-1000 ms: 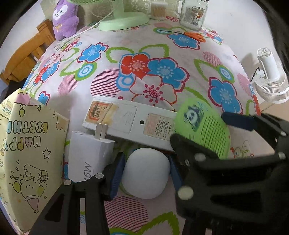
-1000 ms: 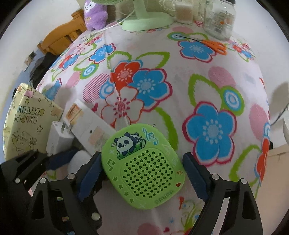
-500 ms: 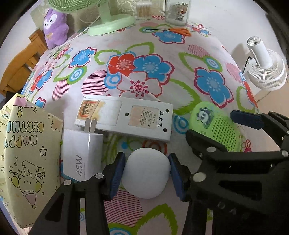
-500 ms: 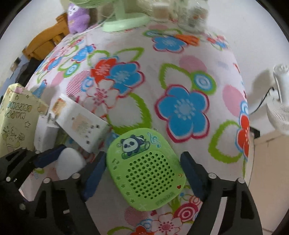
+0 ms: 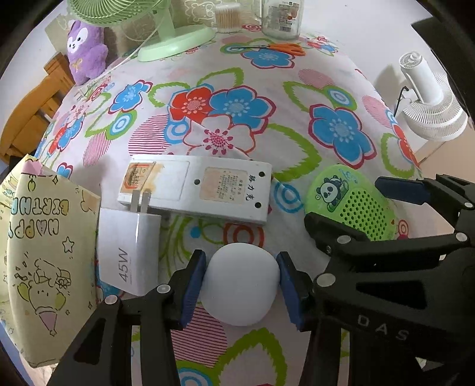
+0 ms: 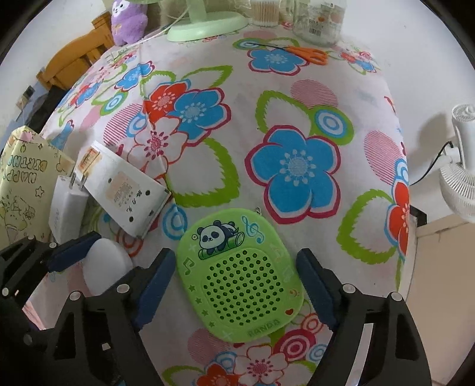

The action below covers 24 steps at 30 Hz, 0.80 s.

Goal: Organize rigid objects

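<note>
My left gripper (image 5: 240, 282) is shut on a round white object (image 5: 242, 283), its blue pads touching both sides, just above the floral tablecloth. My right gripper (image 6: 237, 279) holds a green panda speaker (image 6: 240, 276) between its pads, both pads at its sides. The speaker also shows in the left wrist view (image 5: 350, 202). A white power strip (image 5: 196, 187) lies face down ahead of the left gripper. A white 45W charger (image 5: 127, 252) lies to its left, prongs touching the strip.
A yellow "Happy Birthday" gift bag (image 5: 38, 246) stands at the left edge. At the far end are a green fan base (image 5: 175, 41), purple plush (image 5: 86, 50), glass jar (image 5: 280, 17) and orange scissors (image 5: 285, 49). A white fan (image 5: 427, 98) stands off the right edge.
Both grippers have pulled back toward the near edge, carrying the white object and the green speaker away from the power strip. The strip and charger have stayed put.
</note>
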Each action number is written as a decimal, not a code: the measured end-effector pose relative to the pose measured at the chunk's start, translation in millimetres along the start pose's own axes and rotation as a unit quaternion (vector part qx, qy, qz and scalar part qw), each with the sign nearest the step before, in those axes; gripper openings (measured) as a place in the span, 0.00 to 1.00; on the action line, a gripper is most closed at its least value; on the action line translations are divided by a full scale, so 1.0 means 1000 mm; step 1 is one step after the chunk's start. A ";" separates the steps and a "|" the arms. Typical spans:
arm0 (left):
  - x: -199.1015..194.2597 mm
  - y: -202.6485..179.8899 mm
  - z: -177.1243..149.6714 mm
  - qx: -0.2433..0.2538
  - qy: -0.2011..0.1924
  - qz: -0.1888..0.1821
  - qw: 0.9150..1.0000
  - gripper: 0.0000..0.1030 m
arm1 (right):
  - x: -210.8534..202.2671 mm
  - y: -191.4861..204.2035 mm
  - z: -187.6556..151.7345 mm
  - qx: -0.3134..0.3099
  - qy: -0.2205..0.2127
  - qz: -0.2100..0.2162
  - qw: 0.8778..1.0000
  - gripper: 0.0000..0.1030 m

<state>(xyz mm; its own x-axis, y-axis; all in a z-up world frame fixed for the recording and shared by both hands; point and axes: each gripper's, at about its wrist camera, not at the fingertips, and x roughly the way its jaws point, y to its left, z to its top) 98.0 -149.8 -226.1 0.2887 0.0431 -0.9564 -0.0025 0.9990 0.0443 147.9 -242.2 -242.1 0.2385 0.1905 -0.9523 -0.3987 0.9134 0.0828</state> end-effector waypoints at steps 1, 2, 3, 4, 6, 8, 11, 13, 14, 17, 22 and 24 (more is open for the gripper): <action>0.000 0.000 0.000 0.000 0.001 -0.001 1.000 0.49 | 0.000 0.000 -0.001 0.004 0.000 -0.002 1.000 0.80; 0.000 -0.001 0.001 -0.001 0.003 -0.008 1.000 0.49 | -0.001 0.000 -0.001 0.009 0.000 -0.002 1.000 0.79; 0.000 -0.001 0.001 -0.003 0.004 -0.014 1.000 0.49 | -0.004 0.001 -0.003 0.013 -0.004 0.001 1.000 0.66; -0.002 -0.001 0.003 -0.008 0.001 -0.021 1.000 0.49 | -0.008 0.002 -0.005 0.013 -0.012 0.003 1.000 0.49; -0.004 -0.007 0.004 0.007 0.000 -0.010 1.000 0.49 | -0.011 0.002 -0.007 0.028 -0.007 0.005 1.000 0.48; -0.003 -0.009 0.005 0.018 -0.001 0.000 1.000 0.49 | -0.011 0.002 -0.008 0.028 -0.015 0.000 0.999 0.53; 0.001 -0.005 0.002 0.013 0.011 -0.009 1.000 0.49 | -0.010 0.001 -0.011 0.027 -0.011 -0.027 0.999 0.70; 0.000 -0.001 -0.001 0.011 0.011 -0.008 1.000 0.49 | -0.011 -0.003 -0.013 0.026 -0.006 -0.015 1.000 0.73; 0.000 -0.001 -0.002 0.012 0.011 -0.009 1.000 0.49 | -0.010 -0.005 -0.014 0.029 -0.001 -0.007 1.000 0.74; -0.002 0.002 -0.006 0.009 0.013 -0.008 1.000 0.49 | -0.007 -0.006 -0.015 0.022 0.007 0.000 1.000 0.80; -0.006 0.008 -0.011 0.007 0.017 -0.003 1.000 0.49 | -0.008 0.005 -0.014 -0.022 0.012 0.001 1.000 0.81; -0.007 0.011 -0.014 0.007 0.019 -0.001 1.000 0.49 | -0.007 0.011 -0.013 -0.036 0.014 0.004 0.999 0.81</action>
<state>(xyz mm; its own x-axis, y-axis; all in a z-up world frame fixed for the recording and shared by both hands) 82.5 -139.0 -222.7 0.2514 0.0414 -0.9670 0.0113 0.9989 0.0458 130.3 -238.0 -238.0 0.2101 0.1869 -0.9597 -0.4632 0.8834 0.0706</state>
